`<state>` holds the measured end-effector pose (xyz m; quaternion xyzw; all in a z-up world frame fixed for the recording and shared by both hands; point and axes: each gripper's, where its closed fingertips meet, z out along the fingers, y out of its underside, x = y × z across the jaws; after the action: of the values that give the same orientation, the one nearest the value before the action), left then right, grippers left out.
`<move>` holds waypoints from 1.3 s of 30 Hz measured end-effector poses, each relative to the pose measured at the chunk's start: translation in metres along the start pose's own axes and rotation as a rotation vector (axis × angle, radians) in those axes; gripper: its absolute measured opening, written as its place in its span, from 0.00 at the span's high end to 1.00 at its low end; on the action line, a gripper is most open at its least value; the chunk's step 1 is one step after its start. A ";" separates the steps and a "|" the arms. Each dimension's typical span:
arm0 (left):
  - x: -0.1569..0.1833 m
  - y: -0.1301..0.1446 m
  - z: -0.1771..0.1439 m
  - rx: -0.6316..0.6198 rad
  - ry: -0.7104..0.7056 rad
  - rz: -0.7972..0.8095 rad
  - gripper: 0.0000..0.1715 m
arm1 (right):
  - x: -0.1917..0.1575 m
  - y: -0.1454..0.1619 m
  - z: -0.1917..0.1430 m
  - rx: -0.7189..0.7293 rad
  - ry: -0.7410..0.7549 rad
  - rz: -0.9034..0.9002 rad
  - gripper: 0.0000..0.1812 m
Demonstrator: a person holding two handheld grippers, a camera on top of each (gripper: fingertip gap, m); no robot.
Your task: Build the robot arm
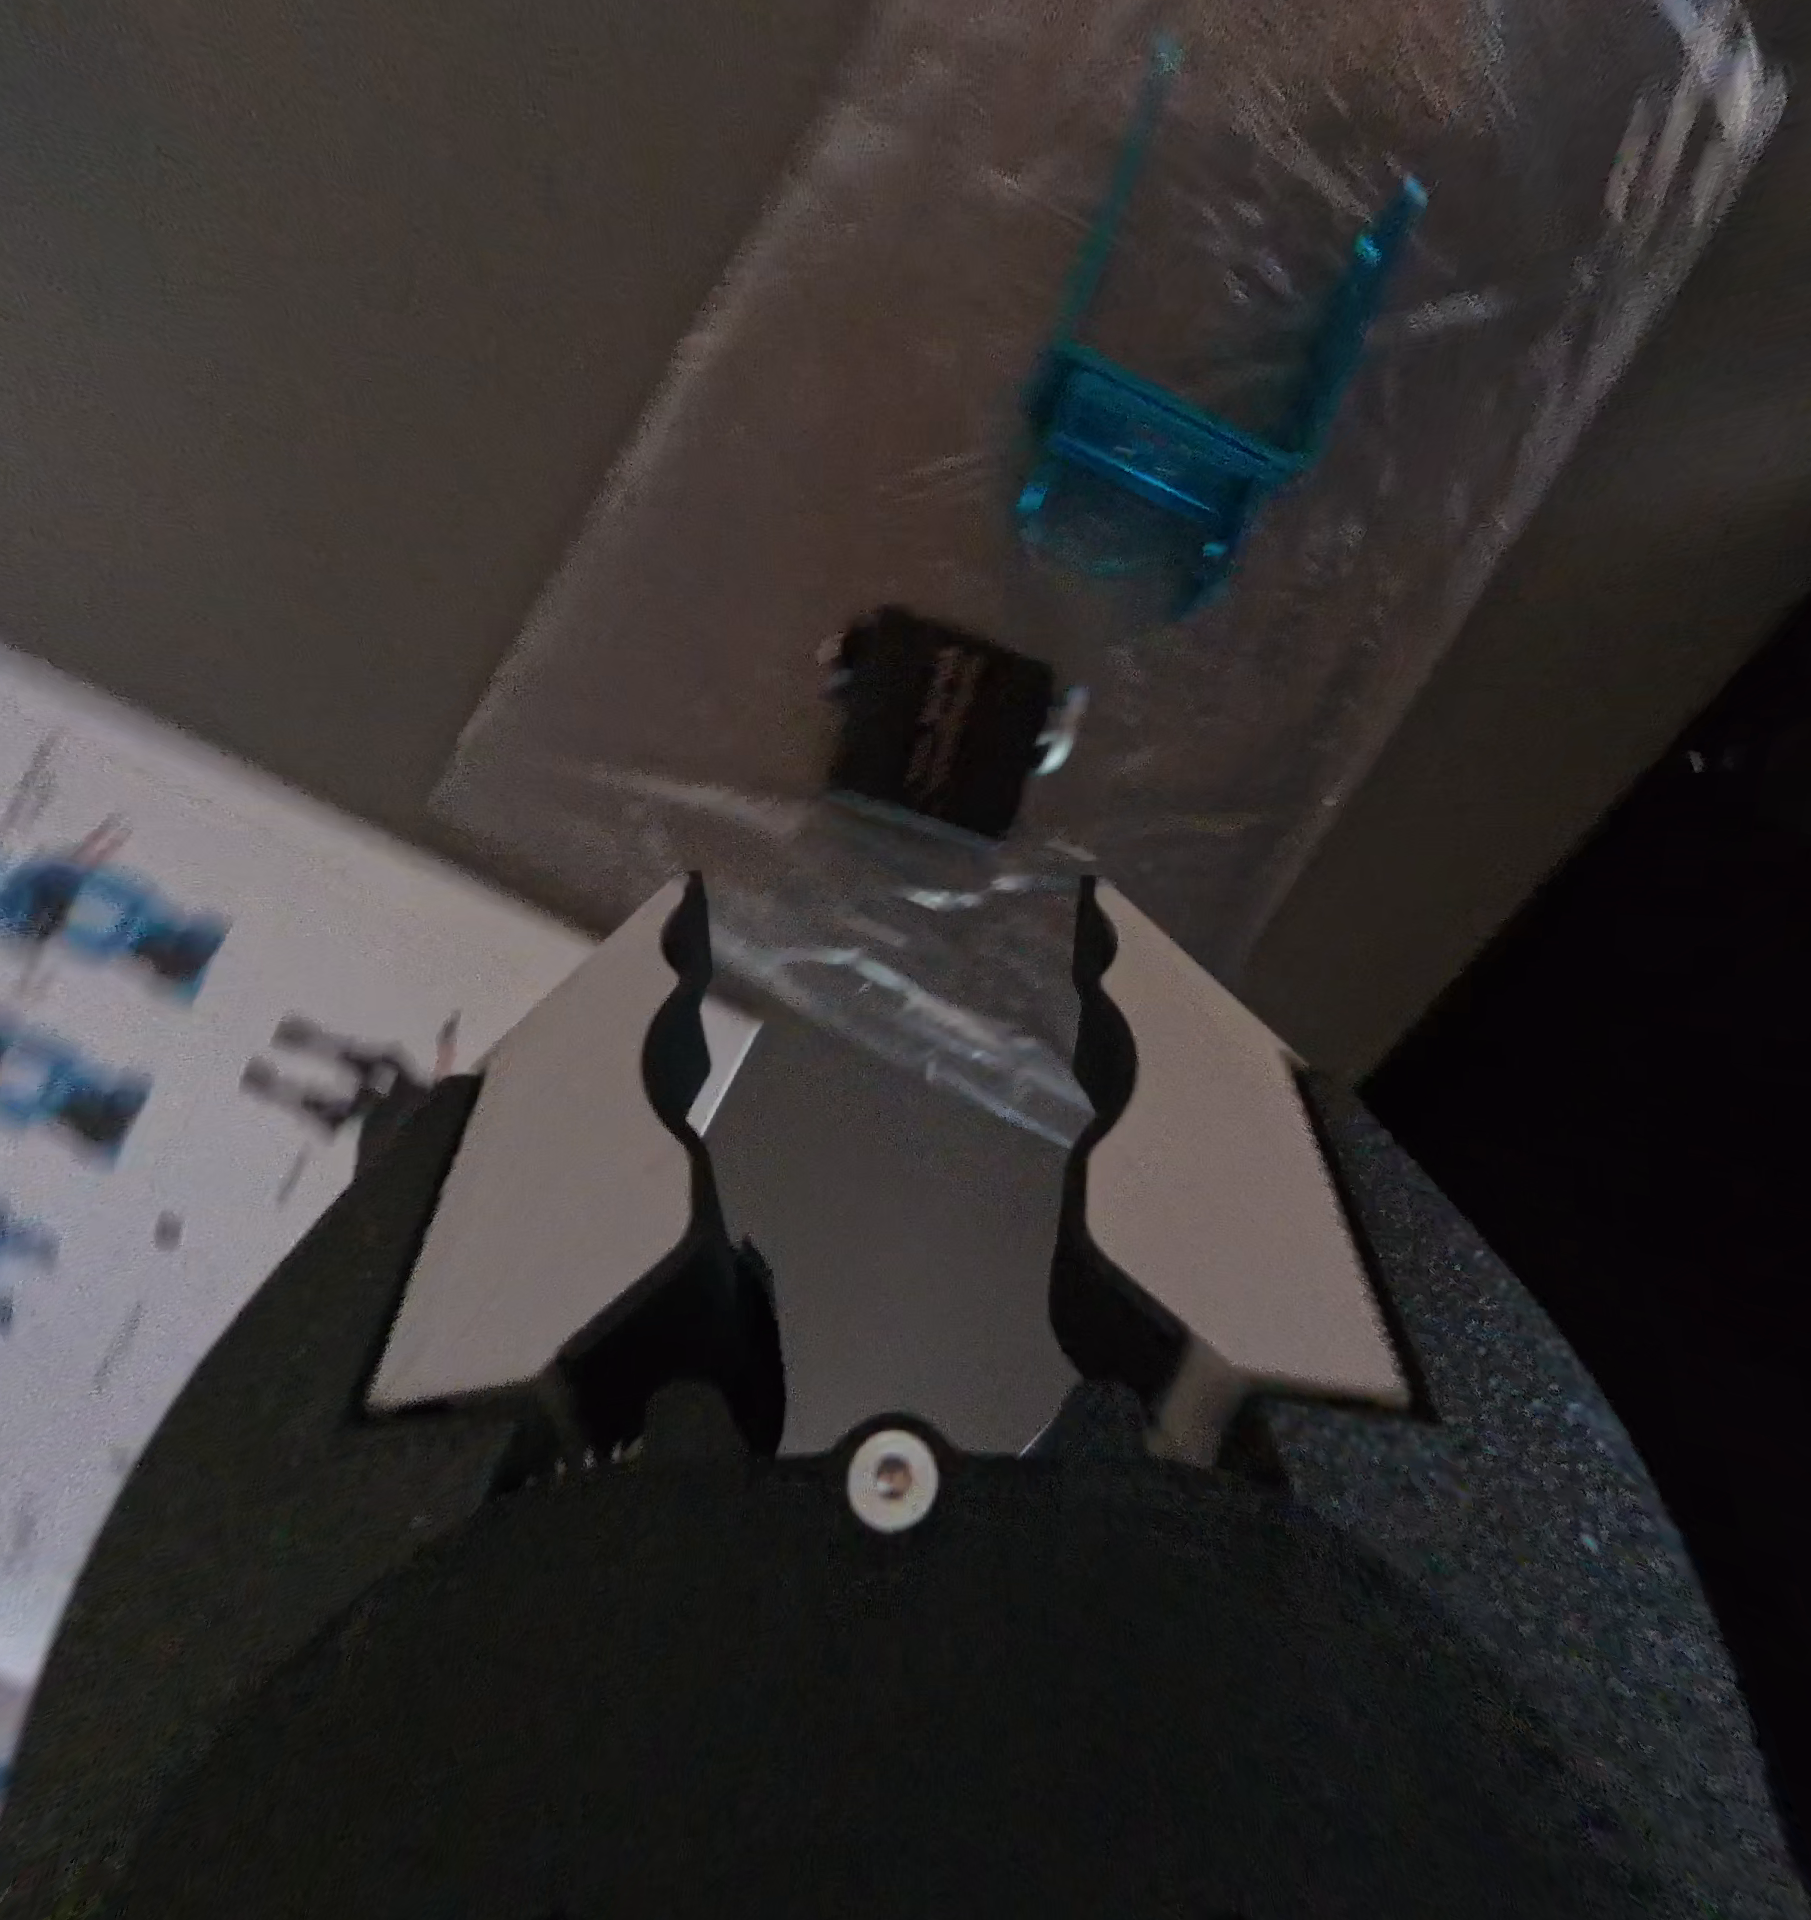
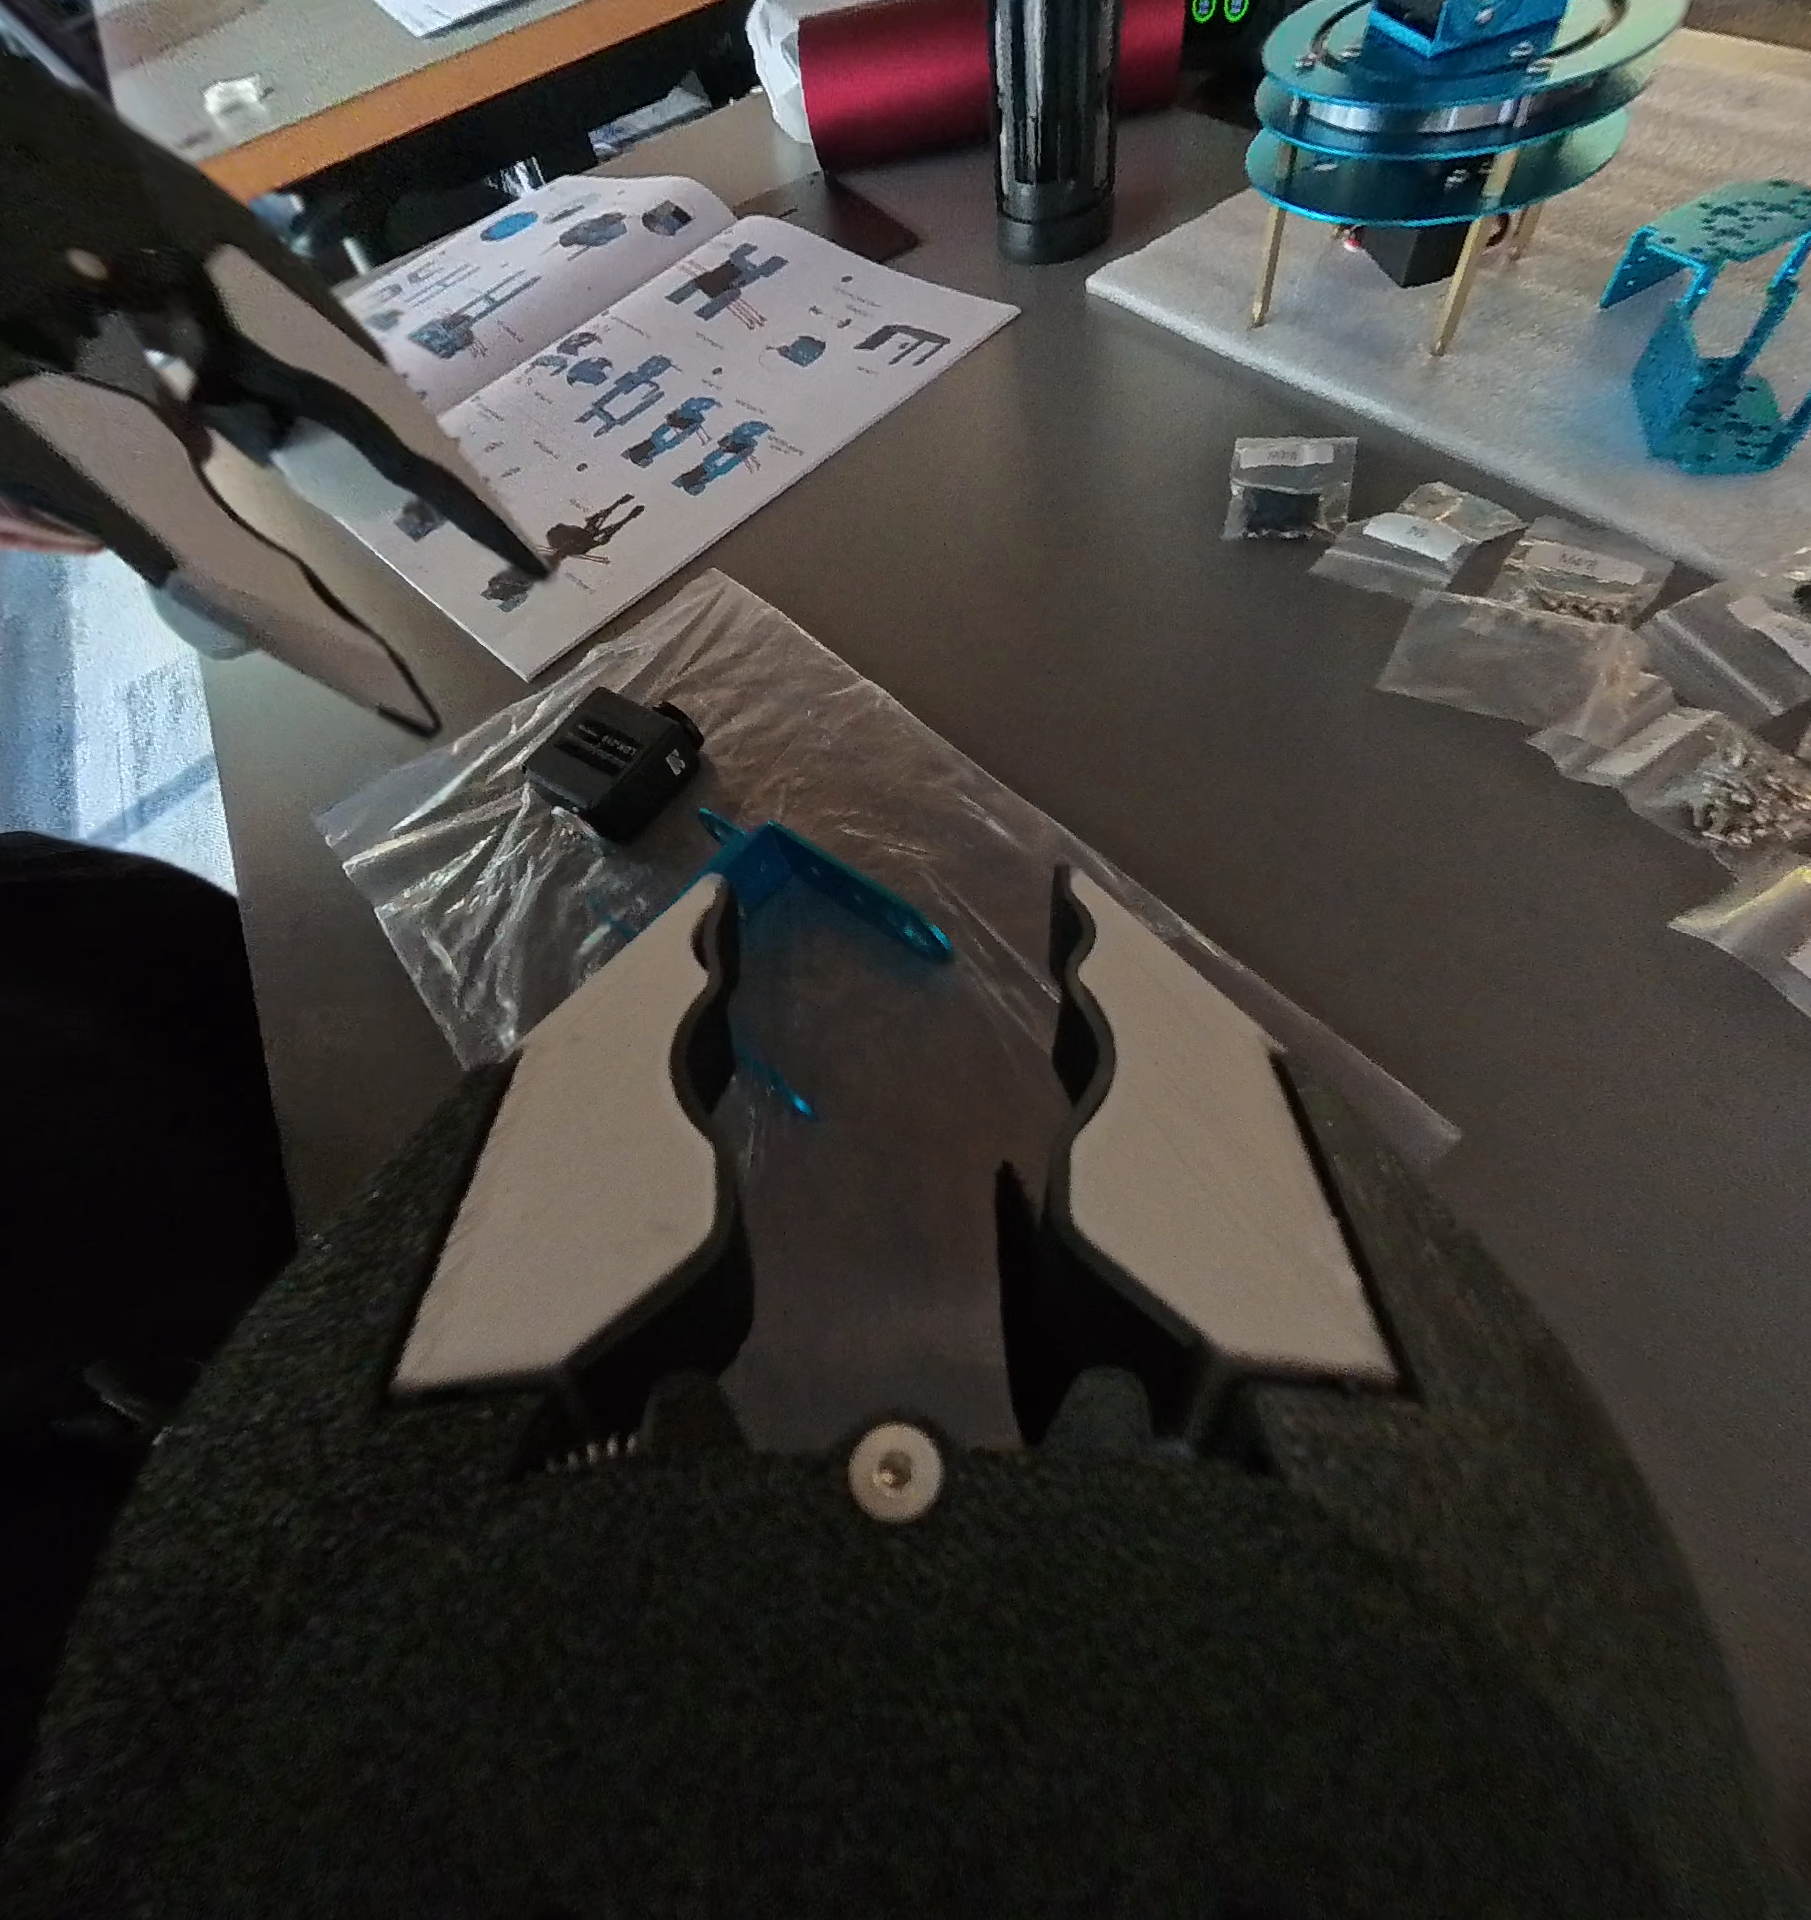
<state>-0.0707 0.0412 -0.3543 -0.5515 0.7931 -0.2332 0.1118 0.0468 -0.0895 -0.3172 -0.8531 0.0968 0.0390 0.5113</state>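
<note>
Both grippers are wide open and hold nothing. The left gripper (image 1: 890, 883) hangs over a clear plastic bag (image 1: 1140, 520). A small black box (image 1: 932, 727) lies just past its fingertips, and a blue metal bracket (image 1: 1140, 457) lies farther on. The right gripper (image 2: 890, 883) is over the same bag, with the bracket between its fingertips but not touched. Nothing is picked up yet. An open booklet (image 2: 672, 395) lies beyond.

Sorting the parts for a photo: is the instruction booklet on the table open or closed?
Open. The booklet lies flat on the grey table, two illustrated pages spread either side of a centre fold, beyond the clear plastic bag.
</note>
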 end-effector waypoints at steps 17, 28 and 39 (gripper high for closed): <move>-0.142 0.246 -0.141 0.154 -0.910 -0.615 0.69 | -0.075 -0.058 0.092 -0.097 -0.136 -0.065 0.67; -0.133 0.244 -0.126 0.290 -0.715 -0.662 0.68 | -0.048 -0.047 0.087 -0.123 -0.021 0.017 0.67; -0.125 0.215 -0.124 0.366 -0.641 -0.660 0.68 | 0.029 -0.037 0.067 -0.191 0.154 0.069 0.66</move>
<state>-0.2560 0.2486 -0.3631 -0.7885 0.4478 -0.2103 0.3654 0.0851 -0.0172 -0.3223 -0.8944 0.1608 -0.0002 0.4173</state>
